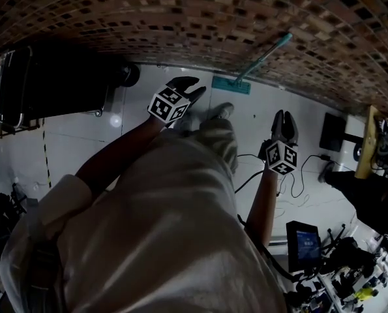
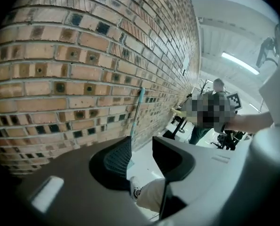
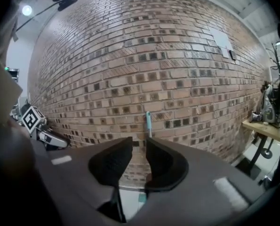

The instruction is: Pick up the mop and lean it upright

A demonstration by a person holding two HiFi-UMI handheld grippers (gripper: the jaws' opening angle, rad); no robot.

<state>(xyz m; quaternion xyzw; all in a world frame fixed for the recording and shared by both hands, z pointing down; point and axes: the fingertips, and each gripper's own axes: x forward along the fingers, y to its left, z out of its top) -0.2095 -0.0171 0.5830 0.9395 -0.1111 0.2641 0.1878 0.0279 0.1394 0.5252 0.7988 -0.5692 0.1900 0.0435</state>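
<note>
The mop (image 1: pixel 262 59) stands leaning against the brick wall (image 1: pixel 180 12), its teal handle up and its flat teal head (image 1: pixel 231 85) on the white floor. Neither gripper touches it. My left gripper (image 1: pixel 190 87) hovers short of the mop head, open and empty. In the left gripper view the mop handle (image 2: pixel 136 114) rises just beyond the left gripper (image 2: pixel 142 152). My right gripper (image 1: pixel 283 124) hangs to the right, farther from the wall. In its own view the right gripper (image 3: pixel 139 157) stands open by a narrow gap with nothing inside, and the mop handle (image 3: pixel 148 125) shows beyond it.
A black wheeled case (image 1: pixel 44 87) stands by the wall at the left. Cables (image 1: pixel 291 181), a dark screen (image 1: pixel 304 240) and small gear lie on the floor at the right. A wooden table edge (image 1: pixel 370 142) is far right. Another person (image 2: pixel 210 112) stands by the wall.
</note>
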